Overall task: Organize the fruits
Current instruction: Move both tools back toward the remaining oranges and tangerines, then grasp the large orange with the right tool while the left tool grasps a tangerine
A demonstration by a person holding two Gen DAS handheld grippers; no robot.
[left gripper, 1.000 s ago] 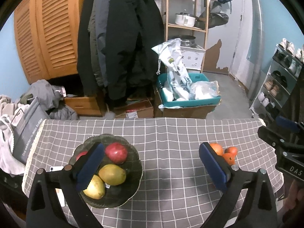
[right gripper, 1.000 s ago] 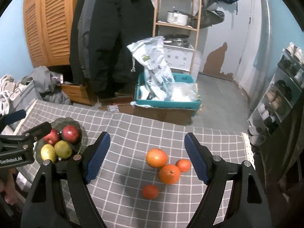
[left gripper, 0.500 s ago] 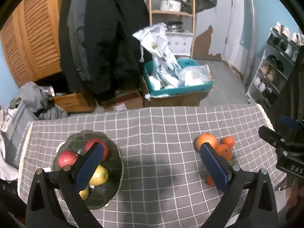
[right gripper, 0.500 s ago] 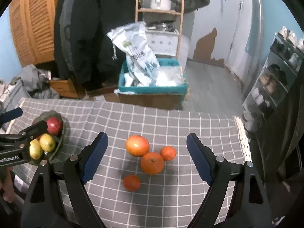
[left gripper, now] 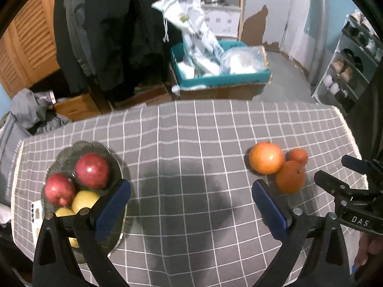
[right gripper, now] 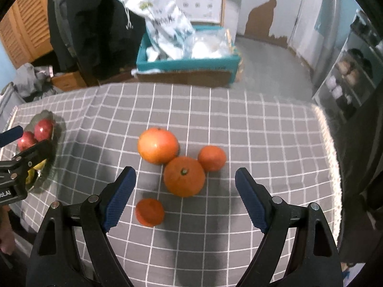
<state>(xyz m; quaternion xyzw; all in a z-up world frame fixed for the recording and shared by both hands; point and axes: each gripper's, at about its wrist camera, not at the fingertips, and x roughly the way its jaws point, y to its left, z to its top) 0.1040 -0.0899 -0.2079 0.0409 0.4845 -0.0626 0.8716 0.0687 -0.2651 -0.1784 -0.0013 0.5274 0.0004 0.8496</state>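
Several oranges lie loose on the grey checked tablecloth: a large orange (right gripper: 158, 146), a stemmed orange (right gripper: 184, 176), a small orange (right gripper: 212, 158) and another small orange (right gripper: 149, 212). My right gripper (right gripper: 185, 197) is open and empty, hovering just above the stemmed one. A dark glass bowl (left gripper: 112, 160) at the left holds two red apples (left gripper: 92, 171) and yellow fruit (left gripper: 83, 201). My left gripper (left gripper: 191, 203) is open and empty over the cloth between the bowl and the oranges (left gripper: 265, 158). The bowl also shows in the right wrist view (right gripper: 58, 129).
The table's far edge drops to a floor with a teal box (left gripper: 222, 76) of plastic bags. Coats hang behind it. A shoe rack (left gripper: 349, 71) stands at the right. Grey bags and clothes (left gripper: 28, 112) lie left of the table.
Both grippers have tilted down and moved closer to the table. The oranges now sit between the right gripper's fingers. Both grippers stay open.
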